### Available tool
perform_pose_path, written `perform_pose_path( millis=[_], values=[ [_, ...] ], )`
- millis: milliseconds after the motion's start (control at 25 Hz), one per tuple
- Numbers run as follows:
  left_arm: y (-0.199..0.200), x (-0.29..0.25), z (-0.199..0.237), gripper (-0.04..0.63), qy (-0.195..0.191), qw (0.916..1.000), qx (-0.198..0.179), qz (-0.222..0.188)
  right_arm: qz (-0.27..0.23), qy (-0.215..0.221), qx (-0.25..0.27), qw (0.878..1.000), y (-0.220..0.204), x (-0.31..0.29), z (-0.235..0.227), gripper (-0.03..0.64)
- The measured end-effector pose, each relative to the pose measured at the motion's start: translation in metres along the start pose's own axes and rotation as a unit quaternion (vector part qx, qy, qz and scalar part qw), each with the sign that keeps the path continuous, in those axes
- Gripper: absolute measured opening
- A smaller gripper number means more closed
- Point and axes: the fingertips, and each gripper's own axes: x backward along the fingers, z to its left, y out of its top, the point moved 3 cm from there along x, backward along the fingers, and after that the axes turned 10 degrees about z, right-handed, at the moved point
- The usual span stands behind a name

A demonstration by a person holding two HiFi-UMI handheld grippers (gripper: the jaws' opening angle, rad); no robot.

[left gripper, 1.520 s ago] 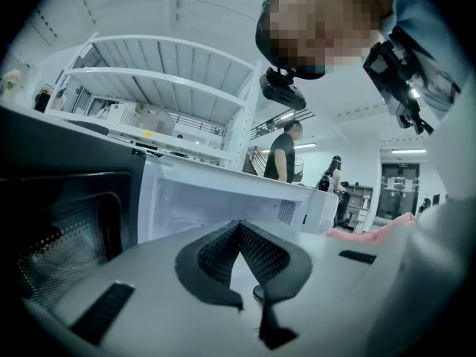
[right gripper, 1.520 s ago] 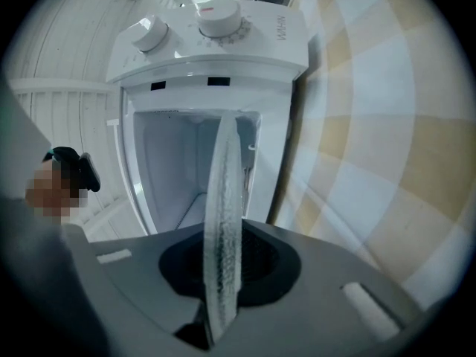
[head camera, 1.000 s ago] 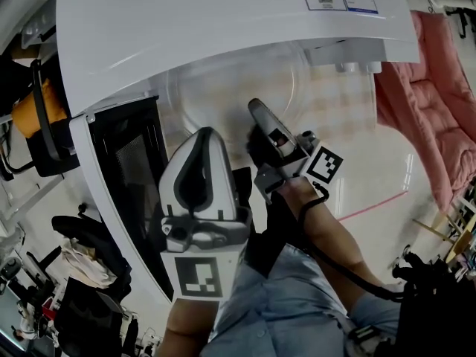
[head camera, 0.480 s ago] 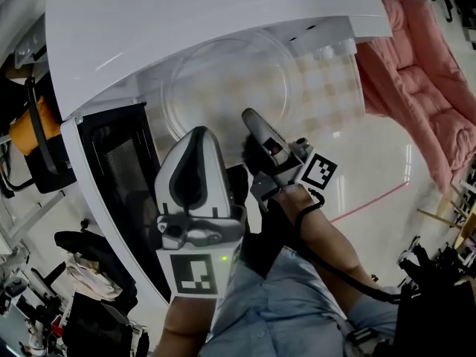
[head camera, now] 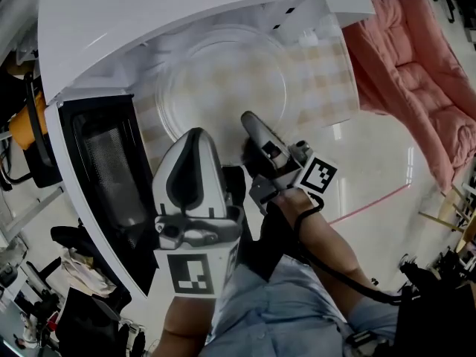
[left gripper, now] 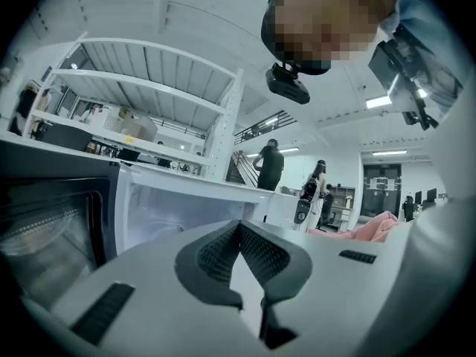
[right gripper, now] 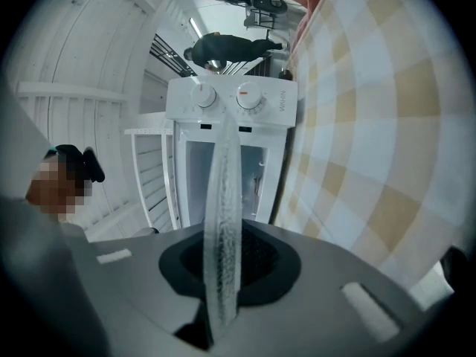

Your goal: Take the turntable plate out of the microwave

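The clear glass turntable plate (head camera: 223, 88) hangs level in front of the white microwave (head camera: 149, 21), mostly outside its cavity and above the checked cloth. My right gripper (head camera: 249, 119) is shut on the plate's near rim. In the right gripper view that rim (right gripper: 223, 222) runs edge-on between the dark pads. Beside it on the left, my left gripper (head camera: 195, 134) is shut on nothing, a little short of the plate. In the left gripper view its pads (left gripper: 239, 233) meet at the tip, facing the microwave's open cavity (left gripper: 178, 207).
The microwave door (head camera: 97, 169) stands open to the left of my left gripper. A beige-and-white checked cloth (head camera: 327, 80) covers the table under the plate. A pink padded seat (head camera: 416, 88) lies off to the right. People stand in the background of the room (left gripper: 269, 166).
The plate has slid further out of the microwave toward me, held by the right gripper. Both grippers have drawn back from the cavity together; more of the plate and cloth now shows.
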Motion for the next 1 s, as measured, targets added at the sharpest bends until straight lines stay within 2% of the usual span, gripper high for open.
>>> perform_pose_path(
  millis=[440,1000],
  values=[
    [-0.03,0.027,-0.021,0.008,0.015,0.9998,-0.007,0.008,-0.015,-0.006,-0.006,1.0,-0.014,0.046,-0.021,0.025],
    [-0.054,0.033,-0.021,0.008,0.021,0.9996,-0.012,0.012,-0.013,-0.016,-0.005,1.0,-0.026,0.064,-0.052,0.025]
  ],
)
